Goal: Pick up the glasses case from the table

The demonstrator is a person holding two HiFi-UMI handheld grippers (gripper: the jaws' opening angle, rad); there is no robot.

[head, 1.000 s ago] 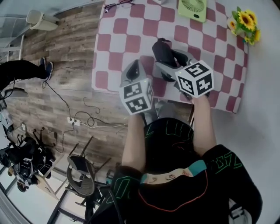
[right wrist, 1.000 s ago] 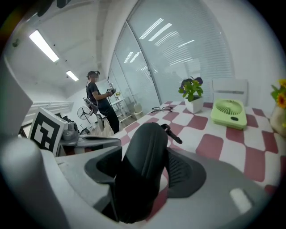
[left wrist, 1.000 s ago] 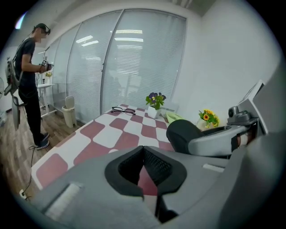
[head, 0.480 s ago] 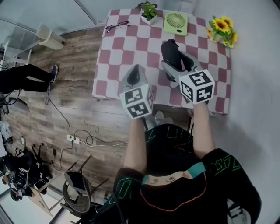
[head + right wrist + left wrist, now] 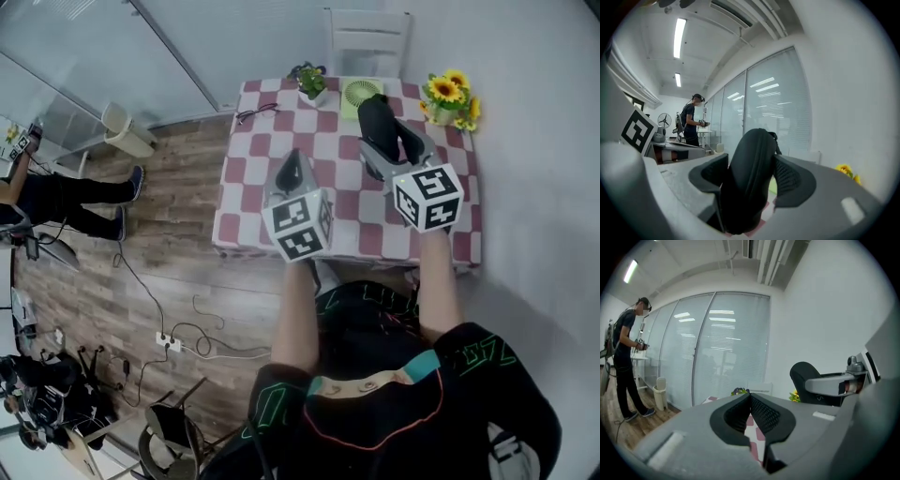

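Head view and both tool views. The right tool has its jaws spread wide and pressed against the two flanks of the black case, which stands on end between the pads with its rounded upper end rising past the fingertips; the right tool view shows the case filling the gap from pad to pad. The case is held in the air over the far right part of the table, touching neither the top nor anything on it. The left tool is held just left of the right one, over the near middle of the table; the left tool view shows its jaws brought together at the tips, with nothing between them and only the checks of the table visible through the slit below. Each tool carries a marker cube at its near end, above the person's forearm. The table is covered in red and white checks. Along its far edge stand, from left to right, a small potted plant, a green fan and a pot of sunflowers; a pair of glasses lies near the far left corner. A white chair stands behind the table against the wall. On the wood floor to the left stands a pale bin, and a second person is at the left edge of the head view.
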